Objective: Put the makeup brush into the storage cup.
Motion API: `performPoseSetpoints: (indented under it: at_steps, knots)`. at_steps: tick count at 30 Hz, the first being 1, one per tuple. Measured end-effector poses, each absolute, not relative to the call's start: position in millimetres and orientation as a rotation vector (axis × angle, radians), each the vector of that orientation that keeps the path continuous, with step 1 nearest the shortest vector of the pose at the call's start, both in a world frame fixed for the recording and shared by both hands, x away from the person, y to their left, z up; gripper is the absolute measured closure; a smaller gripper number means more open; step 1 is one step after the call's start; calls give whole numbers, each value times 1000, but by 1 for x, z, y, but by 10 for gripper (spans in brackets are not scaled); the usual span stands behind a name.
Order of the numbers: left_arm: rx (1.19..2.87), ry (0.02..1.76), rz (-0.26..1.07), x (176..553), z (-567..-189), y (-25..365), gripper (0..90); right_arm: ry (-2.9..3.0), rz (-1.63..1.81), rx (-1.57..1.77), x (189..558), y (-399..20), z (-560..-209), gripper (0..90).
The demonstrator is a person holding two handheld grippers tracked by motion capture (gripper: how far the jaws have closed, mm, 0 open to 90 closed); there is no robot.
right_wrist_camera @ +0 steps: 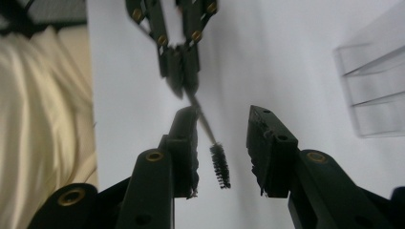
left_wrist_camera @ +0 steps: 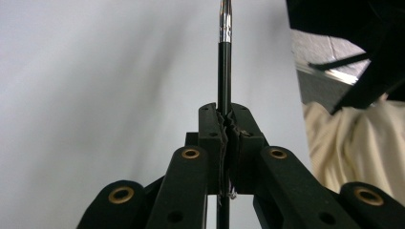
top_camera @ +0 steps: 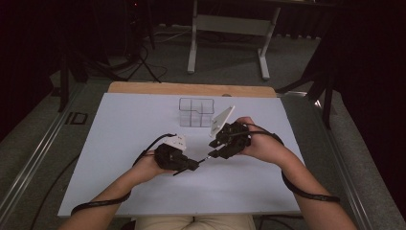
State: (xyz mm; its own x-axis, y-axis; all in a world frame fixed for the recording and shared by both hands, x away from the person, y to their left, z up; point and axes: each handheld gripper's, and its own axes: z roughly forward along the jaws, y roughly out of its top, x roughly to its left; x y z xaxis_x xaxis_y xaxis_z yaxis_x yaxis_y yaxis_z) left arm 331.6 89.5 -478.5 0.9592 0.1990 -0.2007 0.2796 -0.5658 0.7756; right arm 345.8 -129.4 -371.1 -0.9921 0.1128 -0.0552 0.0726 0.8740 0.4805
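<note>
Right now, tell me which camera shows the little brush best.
The right gripper view: the brush shows its bristled tip between the open jaws. The left gripper view gives just its black and metal stem, clamped; the high view shows a thin dark line.

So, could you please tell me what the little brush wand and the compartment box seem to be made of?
The wand, clamped in the left tongs: a matte black stem with a shiny, metal-looking ferrule, tipped with dark bristles. The compartment box looks like clear, glossy plastic; the white table shows through its walls.
</note>
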Motion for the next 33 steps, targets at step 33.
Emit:
performPoseSetpoints:
  at_steps: [33]
  knots:
    - [1794, 499, 69, 331, -480, 113, 865, 2403, 1680, 687, 343, -182, -397, 614]
